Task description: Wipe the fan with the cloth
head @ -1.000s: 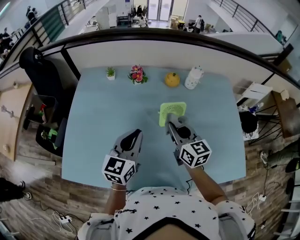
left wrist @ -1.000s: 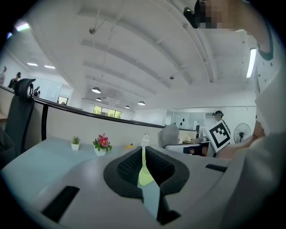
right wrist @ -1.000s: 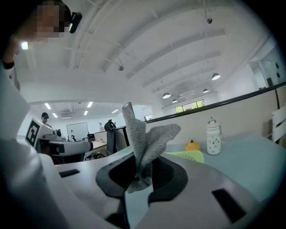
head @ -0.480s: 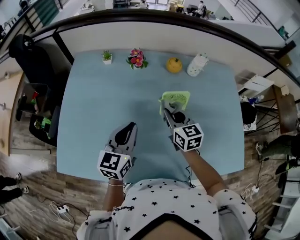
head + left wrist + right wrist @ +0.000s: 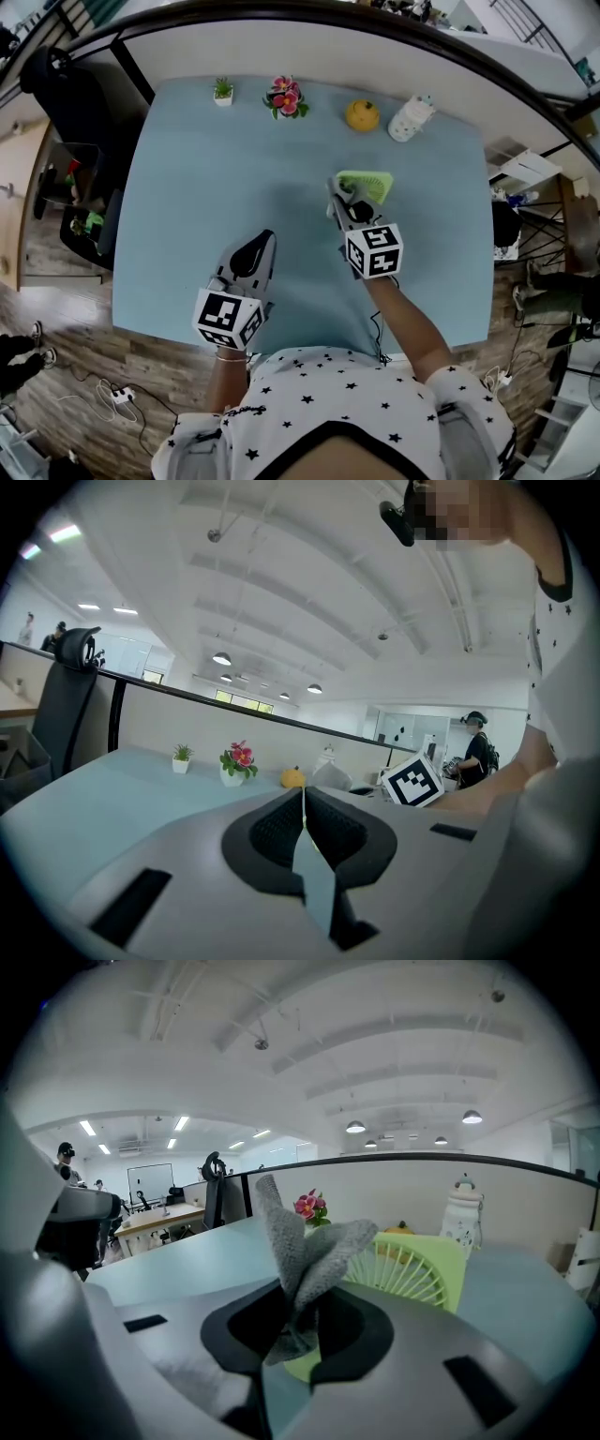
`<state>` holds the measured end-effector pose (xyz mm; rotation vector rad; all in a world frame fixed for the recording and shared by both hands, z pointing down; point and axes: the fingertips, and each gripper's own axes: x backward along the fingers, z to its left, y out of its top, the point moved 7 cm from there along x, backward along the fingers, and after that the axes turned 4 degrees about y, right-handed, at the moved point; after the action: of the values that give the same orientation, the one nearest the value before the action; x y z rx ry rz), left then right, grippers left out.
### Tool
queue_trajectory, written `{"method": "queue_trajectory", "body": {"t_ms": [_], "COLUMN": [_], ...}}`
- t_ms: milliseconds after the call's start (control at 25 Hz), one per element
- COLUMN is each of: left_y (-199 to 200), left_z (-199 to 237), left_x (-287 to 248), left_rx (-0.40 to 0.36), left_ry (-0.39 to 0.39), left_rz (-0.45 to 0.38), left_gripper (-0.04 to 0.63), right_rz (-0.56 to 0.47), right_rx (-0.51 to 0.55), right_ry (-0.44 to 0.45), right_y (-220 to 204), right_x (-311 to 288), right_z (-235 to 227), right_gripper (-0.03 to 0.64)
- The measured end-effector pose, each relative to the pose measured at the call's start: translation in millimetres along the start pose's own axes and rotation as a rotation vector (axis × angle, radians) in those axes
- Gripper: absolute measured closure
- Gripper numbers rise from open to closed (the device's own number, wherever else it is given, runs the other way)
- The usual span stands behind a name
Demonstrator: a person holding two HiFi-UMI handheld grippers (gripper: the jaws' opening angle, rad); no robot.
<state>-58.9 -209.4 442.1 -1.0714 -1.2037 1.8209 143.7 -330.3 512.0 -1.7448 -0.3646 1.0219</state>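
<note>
Right gripper [image 5: 298,1326]: jaws clamped on grey cloth [image 5: 302,1241], just beside green fan [image 5: 417,1267]. Left gripper [image 5: 303,832]: jaws closed, empty, over near-left table [image 5: 187,187].

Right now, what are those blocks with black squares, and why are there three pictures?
A person holds a tool in each hand; the blocks are part of the tools. One picture comes from a camera on the person's head, looking down at the table. The other two come from cameras on the tools. The right tool pinches a grey cloth by a green fan. The left tool is shut and empty. At the table's far edge stand a plant, flowers, a yellow thing and a white jar.
</note>
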Motion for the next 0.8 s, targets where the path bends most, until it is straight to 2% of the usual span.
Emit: {"method": "queue_trajectory", "body": {"t_ms": [400,800], "left_y": [-1,-2], "left_z": [-5,-16], "left_x": [1,3], "left_rx": [-0.009,-0.023], "left_ry": [0.007,-0.007], "left_rz": [0.005,0.017], "left_gripper": [0.565,0.565], "right_rz": [-0.035,-0.079], "right_rx": [-0.040,-0.060], "right_ry": [0.008,-0.092], "right_y": [6,10], "right_x": [5,33], "right_z": [-11,-48], "right_gripper": [0.568,0.568]}}
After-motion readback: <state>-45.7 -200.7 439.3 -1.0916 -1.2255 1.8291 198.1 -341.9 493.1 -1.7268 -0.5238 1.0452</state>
